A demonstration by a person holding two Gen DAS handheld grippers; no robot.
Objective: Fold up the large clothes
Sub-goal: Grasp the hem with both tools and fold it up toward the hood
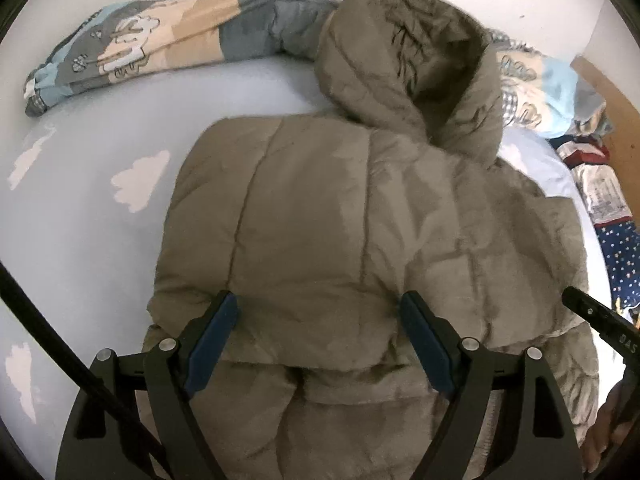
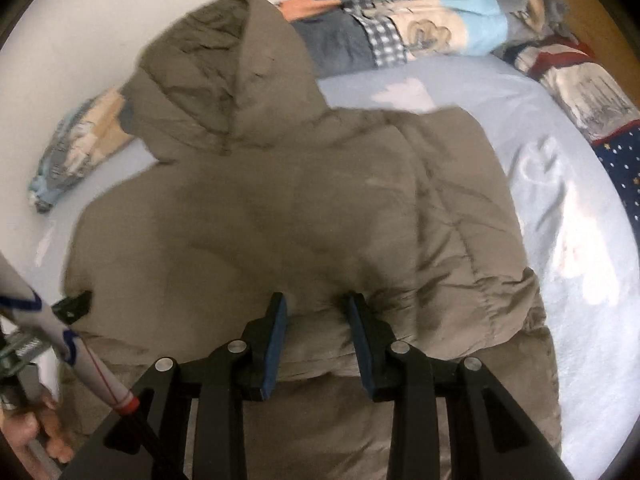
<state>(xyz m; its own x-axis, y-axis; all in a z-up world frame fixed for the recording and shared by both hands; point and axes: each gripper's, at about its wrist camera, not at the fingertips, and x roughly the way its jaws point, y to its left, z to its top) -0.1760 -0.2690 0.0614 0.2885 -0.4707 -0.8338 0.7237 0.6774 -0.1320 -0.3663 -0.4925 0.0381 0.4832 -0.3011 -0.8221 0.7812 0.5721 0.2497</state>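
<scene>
An olive puffer jacket [image 1: 328,216] with a hood [image 1: 404,60] lies back-up on a light blue bed sheet [image 1: 80,208]; its lower part is folded up over the body. My left gripper [image 1: 320,312] is open, its blue pads wide apart above the folded hem. In the right wrist view the jacket [image 2: 280,208] fills the middle, hood [image 2: 224,72] at the top. My right gripper [image 2: 316,308] hangs over the folded edge with its jaws partly open, a fold of jacket bulging between the pads; whether it grips is unclear. The other gripper's tip [image 2: 74,306] shows at the left.
A rolled patterned duvet [image 1: 132,48] lies along the head of the bed by the white wall. More bedding, red and navy starred [image 2: 592,92], is piled at the right. The right gripper's tip [image 1: 600,320] shows at the right edge of the left view.
</scene>
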